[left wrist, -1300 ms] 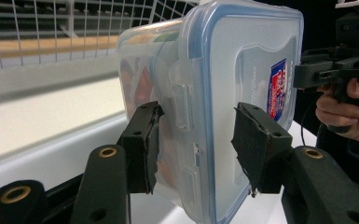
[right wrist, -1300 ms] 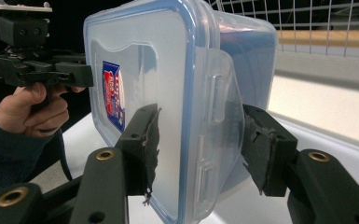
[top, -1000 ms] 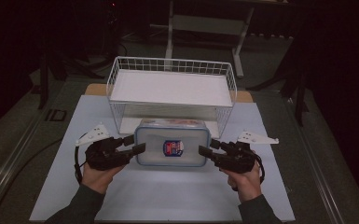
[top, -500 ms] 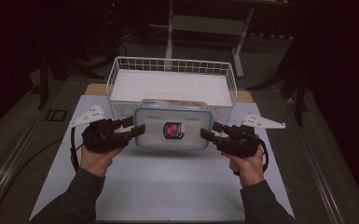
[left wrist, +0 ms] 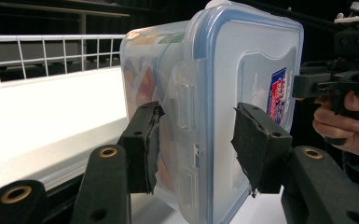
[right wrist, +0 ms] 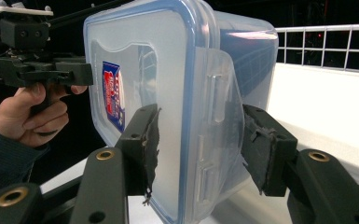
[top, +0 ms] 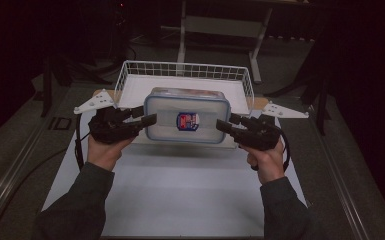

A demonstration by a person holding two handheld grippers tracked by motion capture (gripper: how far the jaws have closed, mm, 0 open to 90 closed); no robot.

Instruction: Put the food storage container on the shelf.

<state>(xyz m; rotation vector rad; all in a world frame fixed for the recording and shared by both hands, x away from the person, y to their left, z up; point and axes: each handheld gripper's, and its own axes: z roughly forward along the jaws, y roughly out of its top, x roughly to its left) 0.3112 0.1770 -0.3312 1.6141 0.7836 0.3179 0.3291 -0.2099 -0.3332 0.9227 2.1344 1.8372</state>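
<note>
The clear lidded food container is held off the white mat between the left gripper and right gripper, each clamped on an end, with placement in the wire basket judged outstanding.

Between the black left gripper and black right gripper is a clear plastic box with a blue-edged lid and a red-and-blue label. Beyond them a white wire basket stands on a white mat.
</note>
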